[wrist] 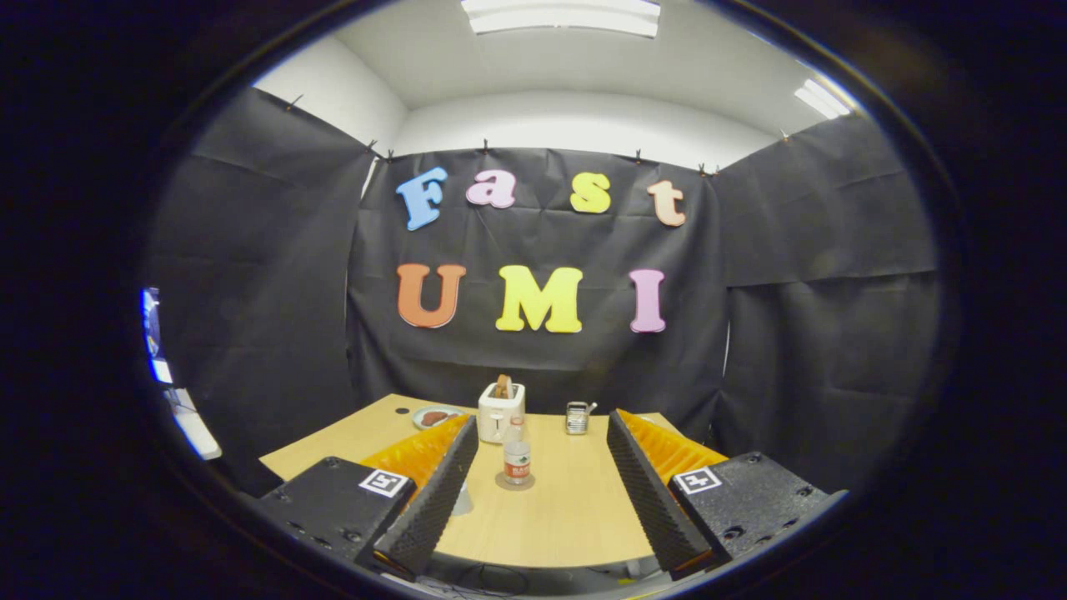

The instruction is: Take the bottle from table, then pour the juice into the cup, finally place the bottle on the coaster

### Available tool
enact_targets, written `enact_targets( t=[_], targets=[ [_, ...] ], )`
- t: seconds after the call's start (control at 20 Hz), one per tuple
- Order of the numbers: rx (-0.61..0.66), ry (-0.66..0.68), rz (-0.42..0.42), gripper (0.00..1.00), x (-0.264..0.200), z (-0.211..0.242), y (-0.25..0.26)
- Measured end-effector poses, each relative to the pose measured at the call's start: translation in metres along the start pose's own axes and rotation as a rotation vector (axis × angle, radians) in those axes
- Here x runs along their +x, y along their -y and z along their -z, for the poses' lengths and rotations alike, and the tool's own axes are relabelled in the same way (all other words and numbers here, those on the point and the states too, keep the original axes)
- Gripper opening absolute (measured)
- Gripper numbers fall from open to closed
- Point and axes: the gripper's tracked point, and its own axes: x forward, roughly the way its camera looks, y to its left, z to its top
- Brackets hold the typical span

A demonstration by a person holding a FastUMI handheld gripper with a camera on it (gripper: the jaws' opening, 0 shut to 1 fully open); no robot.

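Observation:
A small clear bottle (517, 457) with a red label stands upright on a round grey coaster (503, 482) on the wooden table (567, 508). It is between my fingers, closer to the left finger (433, 492) and a little short of the tips. My gripper (542, 419) is open wide and neither finger touches the bottle. A pale see-through shape (463, 502), possibly the cup, peeks out beside the left finger and is mostly hidden by it.
At the table's far edge stand a white toaster (500, 412) with bread in it, a plate (435, 417) with dark food to its left, and a small metal object (577, 417) to its right. Black cloth walls surround the table.

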Motion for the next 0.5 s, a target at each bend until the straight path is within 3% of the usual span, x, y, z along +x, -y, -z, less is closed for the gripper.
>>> enact_targets(
  t=[0.5],
  targets=[
    [0.035,0.021,-0.029,1.0,0.0,-0.006,0.01]
  ],
)
